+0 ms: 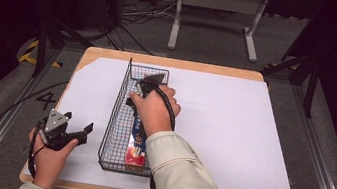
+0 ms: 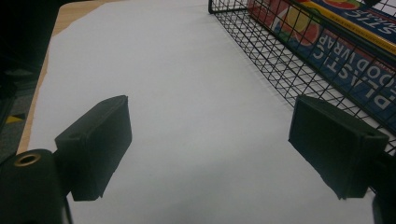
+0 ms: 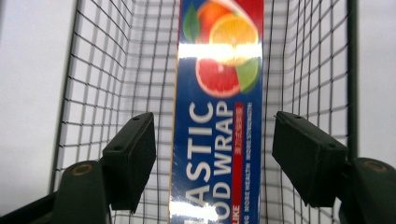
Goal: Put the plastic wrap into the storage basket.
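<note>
On white sheet [image 1: 231,134], centre-left: long black wire basket [image 1: 121,112], lengthwise away from the person. Inside, lying flat along basket floor: blue plastic wrap box [image 3: 219,140], citrus picture at one end, red end nearest the person in high view [image 1: 135,156].

Over basket, far half: right gripper [image 1: 150,83], held in right hand [image 1: 154,110], pointing down into basket. Jaws wide apart, one each side of box, not touching it; nothing gripped. Right gripper view: box running up between the two pads [image 3: 135,154], mesh walls on both sides.

Left of basket, near front table edge: left gripper [image 1: 76,123] in left hand [image 1: 48,155], above bare sheet. Jaws wide apart, empty. Left gripper view: right pad [image 2: 334,140] just beside basket wall [image 2: 289,70]; contact cannot be told. Box label legible through mesh.
</note>
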### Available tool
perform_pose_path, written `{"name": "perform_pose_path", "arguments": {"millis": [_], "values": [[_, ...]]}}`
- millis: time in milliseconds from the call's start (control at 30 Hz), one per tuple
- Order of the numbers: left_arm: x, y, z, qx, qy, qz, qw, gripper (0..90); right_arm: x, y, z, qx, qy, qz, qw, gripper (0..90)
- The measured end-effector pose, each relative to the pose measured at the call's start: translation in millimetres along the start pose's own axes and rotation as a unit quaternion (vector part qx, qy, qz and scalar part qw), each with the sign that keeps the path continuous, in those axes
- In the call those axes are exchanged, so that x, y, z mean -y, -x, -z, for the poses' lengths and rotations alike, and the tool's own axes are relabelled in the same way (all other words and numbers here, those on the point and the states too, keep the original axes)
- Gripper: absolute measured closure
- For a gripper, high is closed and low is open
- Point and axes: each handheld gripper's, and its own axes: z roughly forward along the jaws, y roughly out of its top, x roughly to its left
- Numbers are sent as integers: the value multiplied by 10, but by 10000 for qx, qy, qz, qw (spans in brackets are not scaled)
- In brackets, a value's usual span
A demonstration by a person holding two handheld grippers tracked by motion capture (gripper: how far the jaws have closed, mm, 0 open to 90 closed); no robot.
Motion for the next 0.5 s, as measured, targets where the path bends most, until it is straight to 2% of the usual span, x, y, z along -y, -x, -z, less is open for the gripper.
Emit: {"name": "perform_pose_path", "arguments": {"millis": [33, 100, 133, 167, 233, 267, 300, 367, 400, 467, 500], "values": [[0, 1, -1, -1, 3, 2, 10000, 136, -11, 10, 22, -6, 65, 70, 10000, 296], [2, 1, -3, -19, 11, -16, 10000, 135, -32, 42, 62, 31, 217, 416, 9989, 271], [4, 0, -4, -30, 2, -19, 10000, 135, -41, 54, 78, 11, 333, 607, 9976, 268], [6, -3, -2, -43, -9, -22, 10000, 134, -53, 72, 102, -72, 530, 846, 9950, 245], [12, -9, -3, -49, 1, -11, 10000, 135, -75, 106, 140, -182, 659, 1143, 9911, 249], [13, -14, 2, -56, 14, 14, 10000, 135, -82, 119, 155, -219, 701, 1169, 9904, 249], [11, -16, 5, -62, 15, 16, 10000, 134, -99, 151, 183, -294, 803, 1254, 9884, 249], [11, -15, 4, -59, 20, 19, 10000, 135, -107, 172, 202, -327, 854, 1299, 9873, 249], [10, -14, -1, -38, 22, 6, 10000, 135, -114, 197, 220, -351, 915, 1435, 9848, 249], [7, -9, -6, -39, 14, 0, 10000, 135, -129, 252, 247, -253, 1025, 1724, 9794, 250], [6, -9, -7, -52, 0, -36, 10000, 135, -138, 277, 259, -310, 1115, 1869, 9755, 249]]}}
